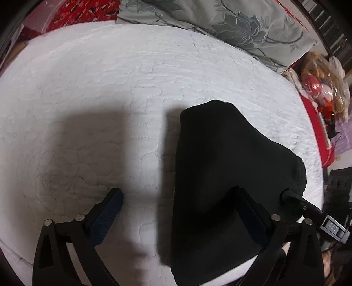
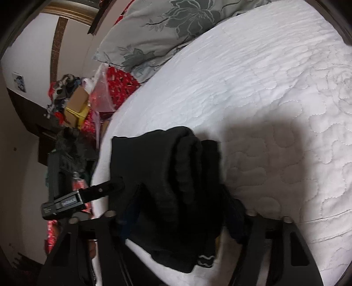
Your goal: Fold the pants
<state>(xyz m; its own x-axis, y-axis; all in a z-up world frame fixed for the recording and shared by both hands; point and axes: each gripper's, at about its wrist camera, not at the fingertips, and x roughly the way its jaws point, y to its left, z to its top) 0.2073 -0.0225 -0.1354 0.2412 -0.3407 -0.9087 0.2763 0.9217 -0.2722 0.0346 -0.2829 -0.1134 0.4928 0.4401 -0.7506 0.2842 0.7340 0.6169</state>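
The black pants (image 1: 231,165) lie folded into a thick bundle on the white quilted bed (image 1: 132,88). My left gripper (image 1: 180,198) is open, its left finger (image 1: 110,209) over bare quilt and its right finger on the bundle's near edge. In the right wrist view the bundle (image 2: 171,180) shows stacked folded layers. My right gripper (image 2: 180,215) is open with its fingers on either side of the bundle. The other gripper's fingertip (image 2: 105,189) touches the bundle's left edge.
A grey floral pillow (image 1: 242,26) lies at the head of the bed. Red patterned bedding (image 1: 83,11) and plush toys in plastic (image 1: 319,88) sit beyond the bed edge. Boxes and clutter (image 2: 74,103) stand beside the bed.
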